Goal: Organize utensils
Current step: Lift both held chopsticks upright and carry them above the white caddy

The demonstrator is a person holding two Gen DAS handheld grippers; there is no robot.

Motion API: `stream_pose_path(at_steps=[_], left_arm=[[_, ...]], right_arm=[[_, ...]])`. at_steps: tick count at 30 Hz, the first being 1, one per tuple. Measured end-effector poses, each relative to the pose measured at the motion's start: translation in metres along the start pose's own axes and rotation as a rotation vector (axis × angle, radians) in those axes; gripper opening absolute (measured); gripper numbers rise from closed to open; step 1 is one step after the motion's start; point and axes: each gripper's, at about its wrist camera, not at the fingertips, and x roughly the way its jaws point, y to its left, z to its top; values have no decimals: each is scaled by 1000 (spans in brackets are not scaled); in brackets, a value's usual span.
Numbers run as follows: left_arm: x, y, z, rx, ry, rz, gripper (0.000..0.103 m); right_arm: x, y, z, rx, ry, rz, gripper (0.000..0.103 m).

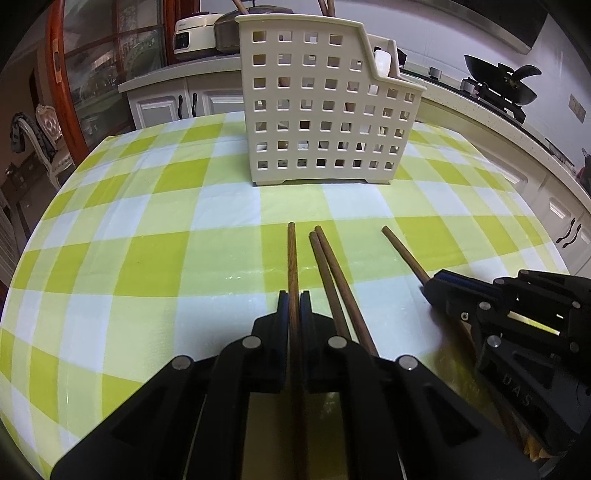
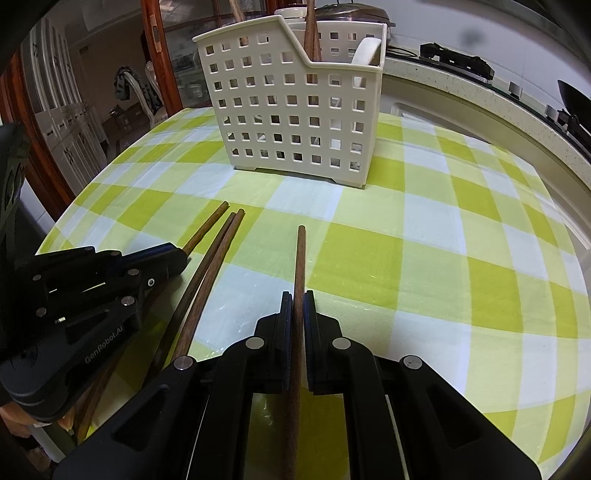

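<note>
A cream perforated utensil caddy (image 1: 325,110) stands on the checked tablecloth, also in the right wrist view (image 2: 295,107), holding brown chopsticks (image 2: 312,37) and a white spoon (image 2: 365,51). My left gripper (image 1: 294,299) is shut on one brown chopstick (image 1: 292,258). Two loose chopsticks (image 1: 332,273) lie just right of it on the cloth. My right gripper (image 2: 297,299) is shut on another chopstick (image 2: 300,258); it shows at the right in the left wrist view (image 1: 428,286). The left gripper (image 2: 184,258) shows at the left in the right wrist view.
The table carries a green and white checked cloth (image 1: 147,229). A kitchen counter (image 1: 498,122) with a black wok (image 1: 498,77) runs behind and to the right. A rice cooker (image 1: 194,35) sits on a cabinet behind; a chair (image 1: 40,136) stands left.
</note>
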Motion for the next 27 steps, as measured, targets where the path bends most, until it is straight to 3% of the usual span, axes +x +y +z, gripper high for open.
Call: stream_pose_path(at_steps=[8,27], left_arm=[[-3,5,1,-21,10,-30,6],[-77,14,8,-42,-149,-46,6]], right_arm=[[-4,2,0,-4,-15,0,6],[-72,2,15,19,-203,0,6]])
